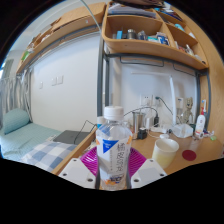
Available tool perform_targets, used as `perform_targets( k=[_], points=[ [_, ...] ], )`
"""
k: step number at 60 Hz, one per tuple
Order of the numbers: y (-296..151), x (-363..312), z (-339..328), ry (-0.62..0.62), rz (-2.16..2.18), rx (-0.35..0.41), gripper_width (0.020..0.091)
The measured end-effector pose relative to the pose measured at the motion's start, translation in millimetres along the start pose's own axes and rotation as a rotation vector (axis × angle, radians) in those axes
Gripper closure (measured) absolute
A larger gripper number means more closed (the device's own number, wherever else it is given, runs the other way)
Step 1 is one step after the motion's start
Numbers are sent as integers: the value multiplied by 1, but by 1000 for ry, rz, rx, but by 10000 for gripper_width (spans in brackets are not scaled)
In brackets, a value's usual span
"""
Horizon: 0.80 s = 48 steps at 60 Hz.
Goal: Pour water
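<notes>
A clear plastic water bottle (113, 150) with a white cap and a blue and white label stands upright between my fingers. My gripper (112, 163) is shut on the bottle, with both magenta pads (90, 160) pressing its sides. A pale cream cup (165, 152) stands on the wooden desk (190, 152) just to the right, ahead of the right finger. The bottle's lower part is hidden by the fingers.
On the desk behind sit a metal mug (138, 123), a white box (182, 129) and a small red-capped bottle (200, 122). Shelves (150, 42) with several items hang above. A bed (28, 142) lies to the left, below the desk edge.
</notes>
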<state>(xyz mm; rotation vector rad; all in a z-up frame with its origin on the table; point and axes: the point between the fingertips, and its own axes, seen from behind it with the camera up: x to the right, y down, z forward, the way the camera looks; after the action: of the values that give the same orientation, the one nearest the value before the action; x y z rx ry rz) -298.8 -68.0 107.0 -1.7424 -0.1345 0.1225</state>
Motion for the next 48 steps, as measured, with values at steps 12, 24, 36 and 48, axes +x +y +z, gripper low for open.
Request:
perform_targets(
  k=[12, 24, 36, 48],
  points=[
    [-1, 3, 2, -41, 56, -72, 753],
    [-22, 33, 21, -66, 511, -152, 754],
    [-43, 64, 45, -84, 1060, -137, 753],
    [-50, 77, 54, -93, 1518, -155, 747]
  ],
)
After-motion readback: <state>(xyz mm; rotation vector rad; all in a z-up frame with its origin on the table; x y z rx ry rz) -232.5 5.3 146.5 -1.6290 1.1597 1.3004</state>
